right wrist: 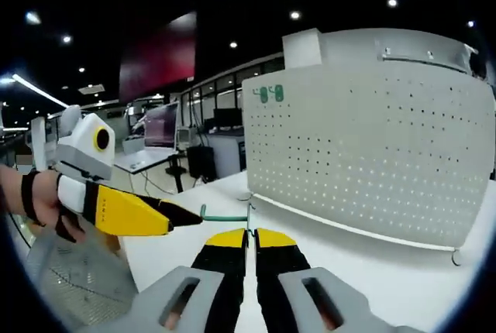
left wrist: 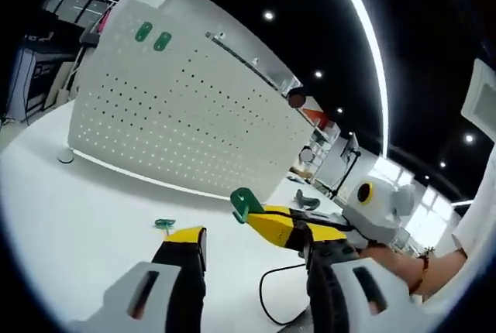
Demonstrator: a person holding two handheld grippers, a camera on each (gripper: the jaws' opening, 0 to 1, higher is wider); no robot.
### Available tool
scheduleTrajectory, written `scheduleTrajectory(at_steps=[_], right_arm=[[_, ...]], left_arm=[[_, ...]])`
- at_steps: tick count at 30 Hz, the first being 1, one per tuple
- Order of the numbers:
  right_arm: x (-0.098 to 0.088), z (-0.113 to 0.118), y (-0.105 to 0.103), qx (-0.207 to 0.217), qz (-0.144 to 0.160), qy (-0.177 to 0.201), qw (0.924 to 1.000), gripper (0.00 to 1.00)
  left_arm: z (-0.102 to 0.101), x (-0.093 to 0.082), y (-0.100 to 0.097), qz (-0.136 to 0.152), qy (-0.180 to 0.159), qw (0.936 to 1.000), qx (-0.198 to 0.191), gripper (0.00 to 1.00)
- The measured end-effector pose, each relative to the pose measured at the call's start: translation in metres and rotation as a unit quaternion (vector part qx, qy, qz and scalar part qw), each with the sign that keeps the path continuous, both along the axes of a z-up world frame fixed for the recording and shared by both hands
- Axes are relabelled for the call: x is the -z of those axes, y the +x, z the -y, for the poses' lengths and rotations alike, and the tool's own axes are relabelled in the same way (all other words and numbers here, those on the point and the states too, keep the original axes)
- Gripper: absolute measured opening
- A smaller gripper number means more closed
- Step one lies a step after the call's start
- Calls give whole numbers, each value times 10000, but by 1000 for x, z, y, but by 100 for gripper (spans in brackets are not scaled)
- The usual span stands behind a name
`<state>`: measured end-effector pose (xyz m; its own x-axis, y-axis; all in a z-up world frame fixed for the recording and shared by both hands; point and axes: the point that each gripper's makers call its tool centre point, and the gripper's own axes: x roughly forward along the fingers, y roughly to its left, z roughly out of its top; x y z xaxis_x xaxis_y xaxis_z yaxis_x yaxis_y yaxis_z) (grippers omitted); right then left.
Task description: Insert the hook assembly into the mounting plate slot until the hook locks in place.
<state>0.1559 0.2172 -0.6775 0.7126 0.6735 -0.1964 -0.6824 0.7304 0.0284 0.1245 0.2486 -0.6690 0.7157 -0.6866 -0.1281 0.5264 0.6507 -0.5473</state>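
Yellow-tipped jaws up close, white table and pegboard beyond.
Left gripper (left wrist: 256, 249) stands spread over the white table (left wrist: 85, 217), dim hall with ceiling lights behind; a small green hook (left wrist: 163, 224) lies on the table just past its left jaw. Right gripper (right wrist: 251, 234) is pressed together on a green hook assembly (right wrist: 225, 215), held well short of the upright perforated mounting plate (right wrist: 372, 163), where two green pieces (right wrist: 270, 94) sit high up.

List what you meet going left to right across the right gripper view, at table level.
Person's hand → left gripper → green hook held in the right gripper → white pegboard.
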Motion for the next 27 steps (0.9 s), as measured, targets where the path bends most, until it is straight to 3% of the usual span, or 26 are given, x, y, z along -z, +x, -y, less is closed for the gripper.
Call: scheduleTrajectory(at_steps=[7, 15, 27], right_arm=[[-9, -7, -5, 18, 75, 213, 9997, 2], [-23, -23, -14, -197, 408, 249, 9987, 2], [-37, -29, -25, -357, 606, 436, 9966, 2]], left_arm=[[-3, -5, -1, -84, -239, 9997, 58, 47], [-9, -17, 2, -204, -691, 9974, 75, 34], [-11, -27, 0, -343, -1164, 9925, 121, 18]])
